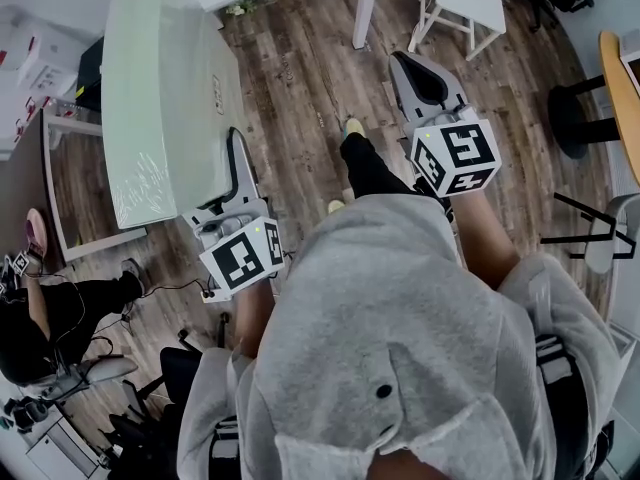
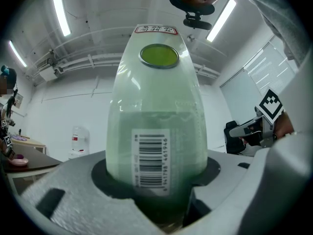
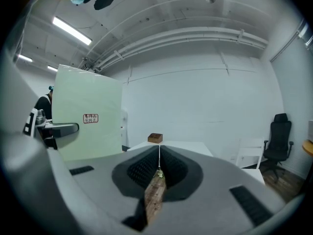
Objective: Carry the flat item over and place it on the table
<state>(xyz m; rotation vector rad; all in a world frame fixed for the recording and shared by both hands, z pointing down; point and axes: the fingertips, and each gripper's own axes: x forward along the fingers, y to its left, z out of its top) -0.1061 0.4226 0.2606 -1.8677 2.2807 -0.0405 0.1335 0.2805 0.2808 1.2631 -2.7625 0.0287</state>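
Note:
The flat item is a large pale green board with a small red-edged label, held upright over the wood floor at the left of the head view. My left gripper is shut on its lower corner. In the left gripper view the board fills the gap between the jaws, a barcode sticker facing the camera. My right gripper is off to the right, apart from the board, shut with nothing between its jaws. From the right gripper view the board stands at the left.
A white table with a small brown box stands ahead; one of its legs shows in the head view. A white chair stands at the top right, a black office chair farther right. Another person sits at the left.

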